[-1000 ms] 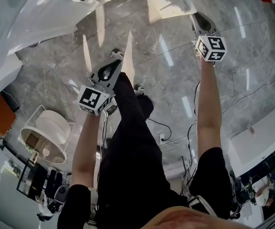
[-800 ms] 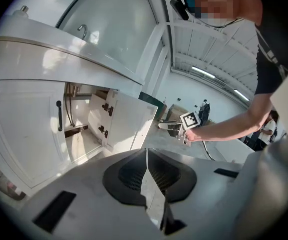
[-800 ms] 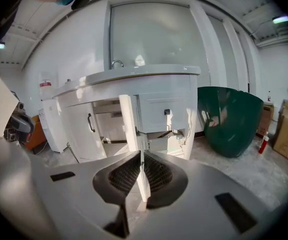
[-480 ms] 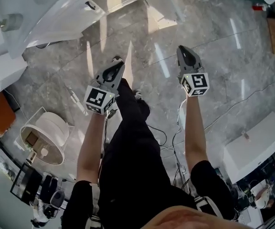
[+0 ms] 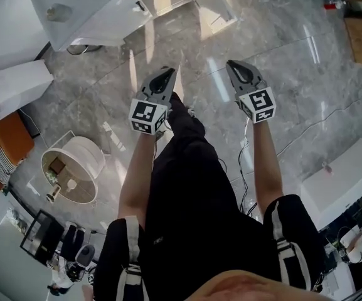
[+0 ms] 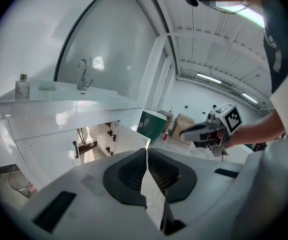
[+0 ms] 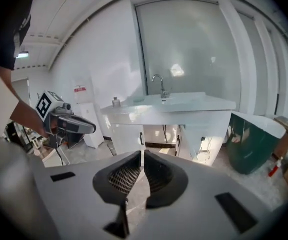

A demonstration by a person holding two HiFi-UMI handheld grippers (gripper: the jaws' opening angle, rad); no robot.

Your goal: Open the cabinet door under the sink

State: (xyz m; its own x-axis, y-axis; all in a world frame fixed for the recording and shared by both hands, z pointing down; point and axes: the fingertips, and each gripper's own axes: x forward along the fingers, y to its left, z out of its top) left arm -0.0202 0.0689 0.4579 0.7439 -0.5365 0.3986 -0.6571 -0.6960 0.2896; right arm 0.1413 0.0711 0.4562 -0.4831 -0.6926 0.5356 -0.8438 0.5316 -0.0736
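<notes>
at the floor's far edge the cabinet [image 5: 121, 19] stands, one door [image 5: 216, 6] swung out; a white bin [image 5: 74, 163] sits left. arms straight ahead, left gripper [image 5: 168, 73] and right gripper [image 5: 232, 66] clenched empty, well short.

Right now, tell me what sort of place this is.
Likely a bathroom mock-up in a workshop or showroom: a white sink cabinet with a faucet, polished grey stone floor, loose cables.
</notes>
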